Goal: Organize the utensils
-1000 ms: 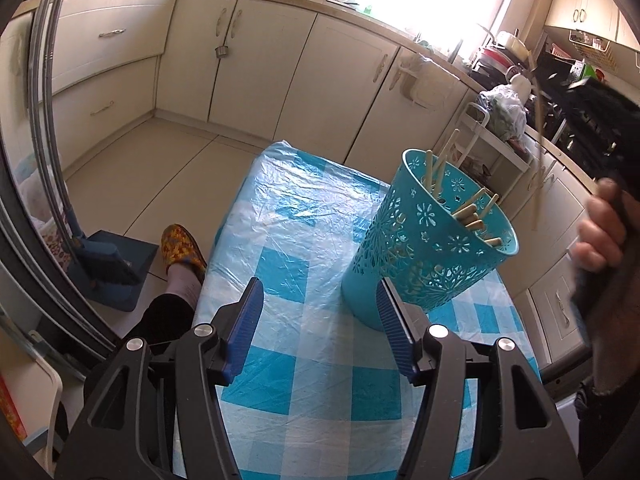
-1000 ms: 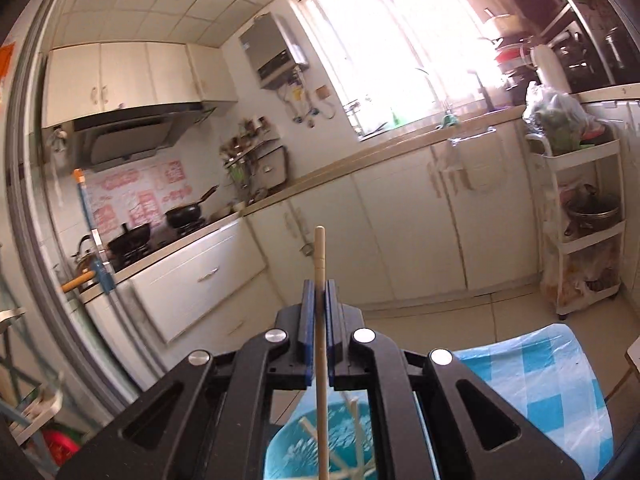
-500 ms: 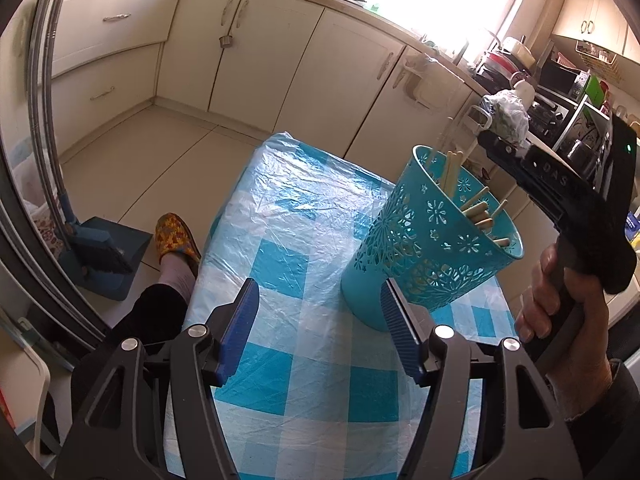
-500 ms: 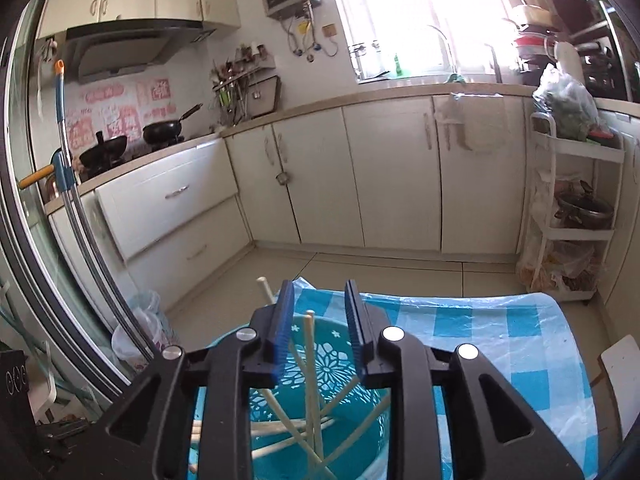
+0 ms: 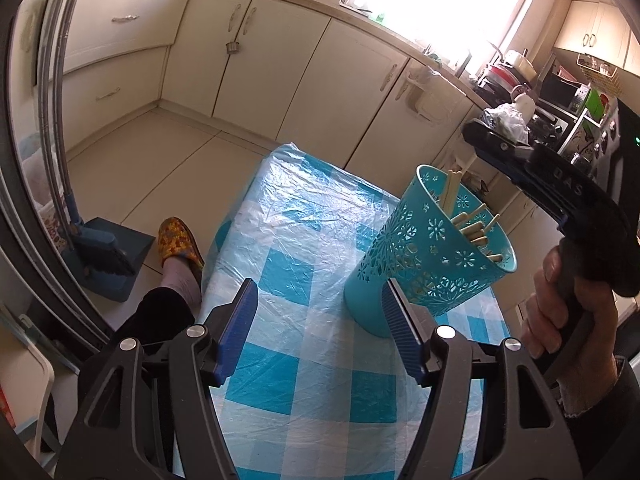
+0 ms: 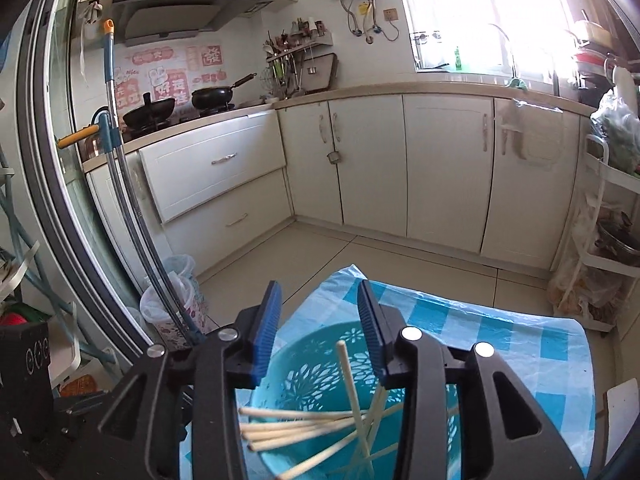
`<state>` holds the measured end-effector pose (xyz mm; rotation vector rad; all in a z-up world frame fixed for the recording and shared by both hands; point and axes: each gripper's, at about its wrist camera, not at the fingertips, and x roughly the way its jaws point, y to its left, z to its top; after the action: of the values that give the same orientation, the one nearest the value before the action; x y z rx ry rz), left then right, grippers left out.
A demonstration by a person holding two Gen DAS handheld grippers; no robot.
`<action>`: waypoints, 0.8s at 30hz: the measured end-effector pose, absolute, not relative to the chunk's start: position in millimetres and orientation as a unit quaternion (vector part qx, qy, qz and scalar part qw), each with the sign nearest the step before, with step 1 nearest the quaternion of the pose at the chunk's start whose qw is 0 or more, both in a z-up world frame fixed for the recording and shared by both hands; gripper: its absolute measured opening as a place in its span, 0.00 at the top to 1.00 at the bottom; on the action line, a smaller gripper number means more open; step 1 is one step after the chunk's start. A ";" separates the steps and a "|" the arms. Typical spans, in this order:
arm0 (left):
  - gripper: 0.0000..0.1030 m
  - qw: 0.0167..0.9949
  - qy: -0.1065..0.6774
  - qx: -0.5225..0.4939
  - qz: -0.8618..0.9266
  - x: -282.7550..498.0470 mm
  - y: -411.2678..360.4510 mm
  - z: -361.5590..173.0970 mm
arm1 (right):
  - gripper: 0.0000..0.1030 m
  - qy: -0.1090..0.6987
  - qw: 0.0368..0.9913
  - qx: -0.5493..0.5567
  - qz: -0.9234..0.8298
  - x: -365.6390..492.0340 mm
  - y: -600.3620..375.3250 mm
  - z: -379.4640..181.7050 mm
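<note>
A turquoise perforated holder (image 5: 430, 254) stands on the blue-checked table (image 5: 304, 272) and holds several wooden chopsticks (image 5: 474, 228). My left gripper (image 5: 320, 320) is open and empty, low over the table just left of the holder's base. My right gripper (image 6: 318, 320) is open and empty above the holder (image 6: 320, 364), with the chopsticks (image 6: 312, 424) lying inside below it. The right gripper also shows in the left wrist view (image 5: 476, 136), above the holder's rim.
A dustpan and broom (image 5: 100, 252) stand on the floor left of the table. A slippered foot (image 5: 178, 240) rests by the table's edge. A white rack (image 6: 604, 248) with bags stands at the right. Cabinets (image 6: 400, 168) line the far walls.
My right gripper held a chopstick upright above the holder, then opened and let it drop in. Its jaws have opened wider since. The left gripper has barely moved.
</note>
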<state>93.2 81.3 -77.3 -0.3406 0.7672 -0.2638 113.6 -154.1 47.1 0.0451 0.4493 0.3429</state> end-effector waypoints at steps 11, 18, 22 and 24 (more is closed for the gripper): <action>0.13 0.931 0.329 -0.082 -0.134 54.7 58.2 -36.2 | 0.21 0.236 0.970 0.042 0.038 14.1 -171.7 27.0; 0.07 0.936 0.330 -0.034 -0.120 26.5 39.5 -12.6 | 0.10 0.274 0.959 0.065 -0.005 -24.6 -179.3 21.5; 0.07 0.939 0.326 -0.013 -0.106 7.2 34.9 2.8 | 0.07 0.268 0.961 0.069 -0.014 -45.7 -176.4 32.8; 0.07 0.940 0.327 -0.001 -0.097 -0.4 33.2 9.3 | 0.07 0.264 0.962 0.074 -0.014 -56.0 -173.8 40.2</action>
<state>-0.4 33.2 9.3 -0.0011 0.6679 -0.1971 -56.0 -173.8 40.2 0.1494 0.5354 -0.0291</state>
